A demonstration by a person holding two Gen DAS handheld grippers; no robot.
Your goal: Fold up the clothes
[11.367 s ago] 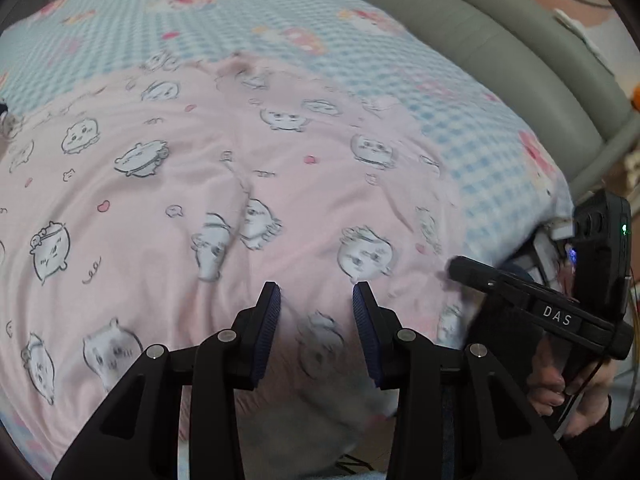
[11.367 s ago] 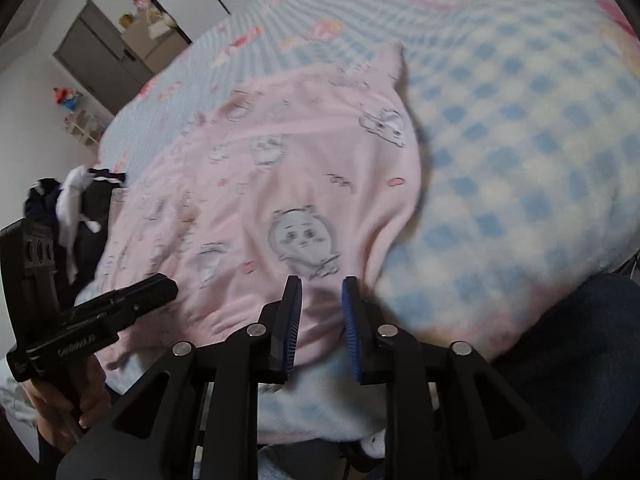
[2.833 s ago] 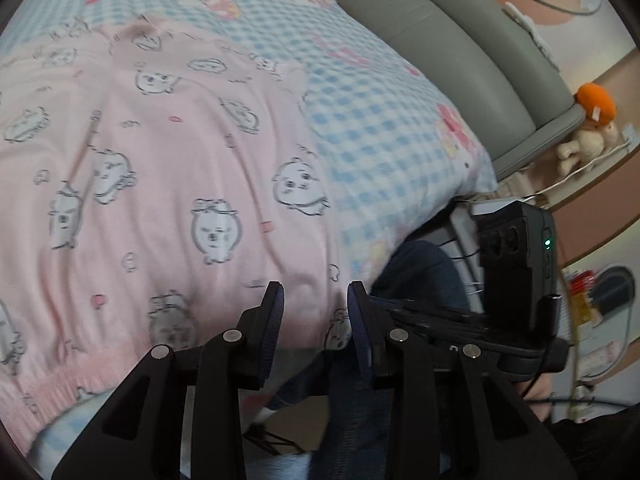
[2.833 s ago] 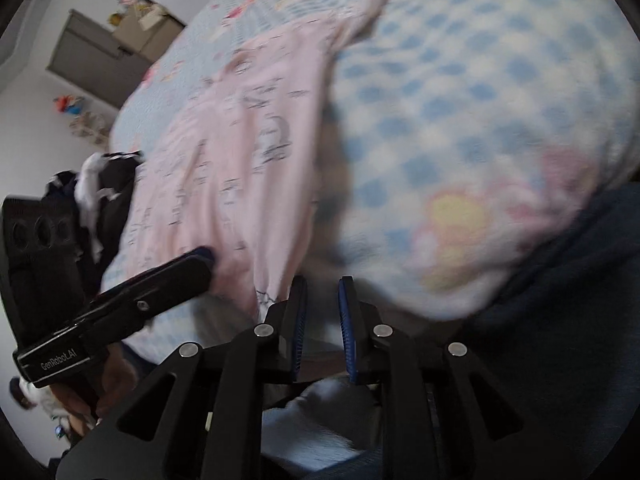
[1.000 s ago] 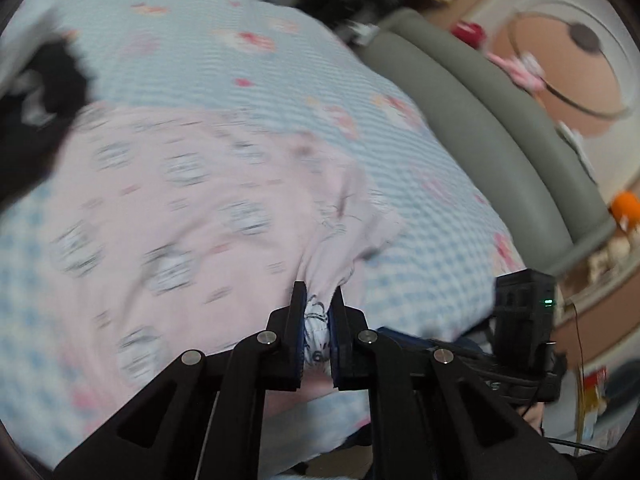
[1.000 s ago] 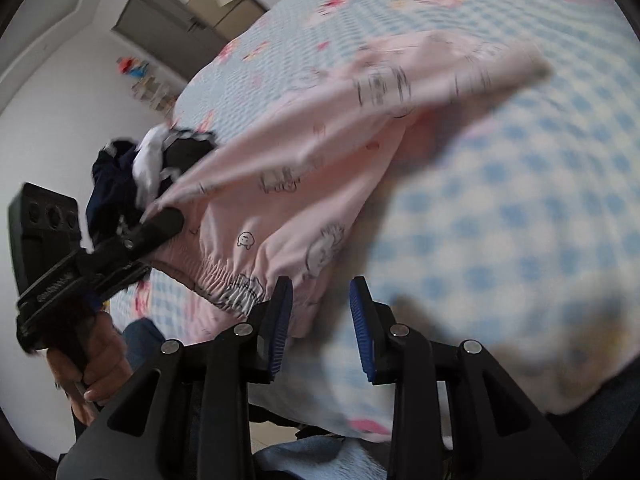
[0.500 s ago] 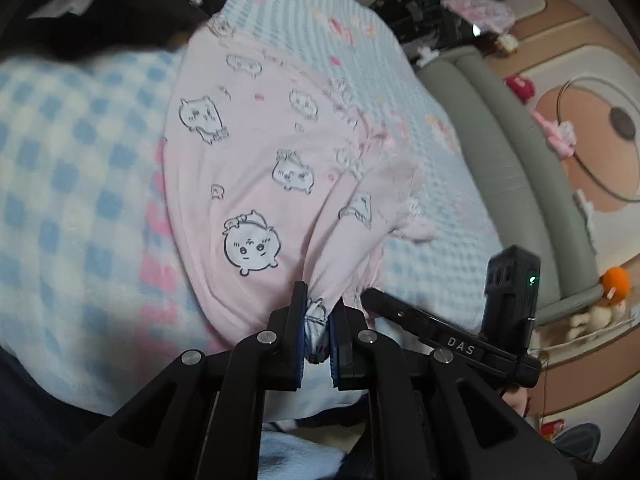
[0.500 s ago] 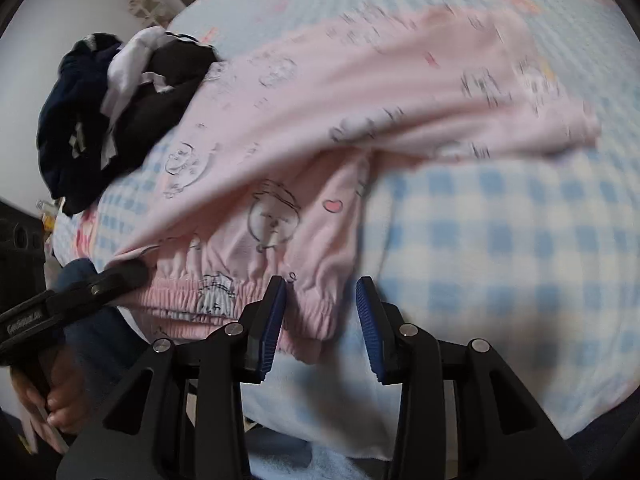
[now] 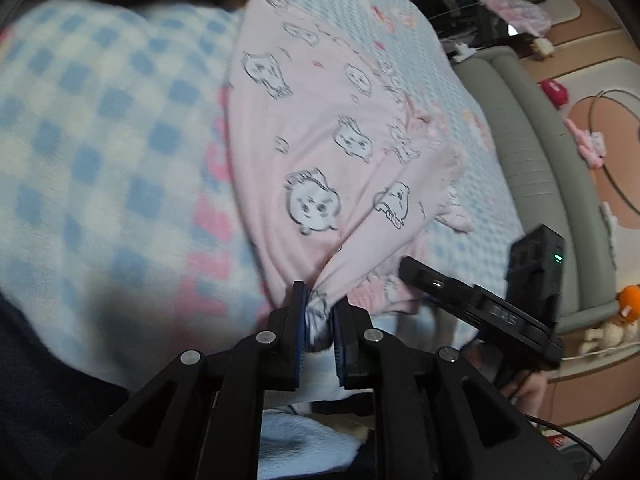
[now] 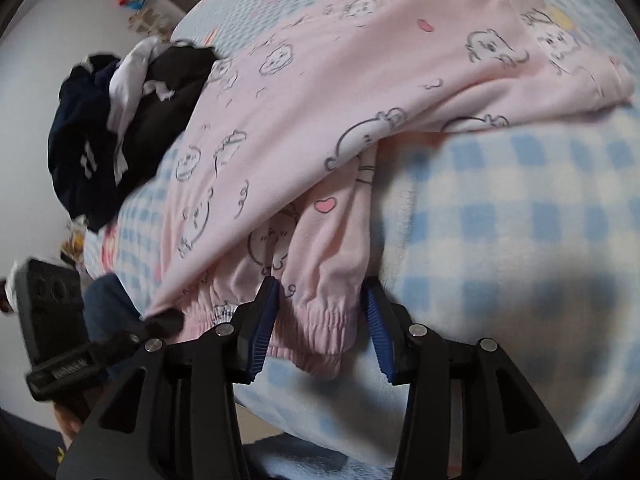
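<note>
Pink pyjama trousers [image 9: 336, 140] printed with cartoon faces are lying across the blue-and-white checked blanket [image 9: 100, 128], one layer doubled over another; we are pinching a bunched corner of them in our left gripper [image 9: 319, 317], its pads clamped together on the cloth; our right gripper [image 10: 320, 320] is standing spread wide, its blue pads either side of the gathered elastic cuff [image 10: 320, 320]; a heap of dark clothes [image 10: 120, 128] is lying beside the trousers.
</note>
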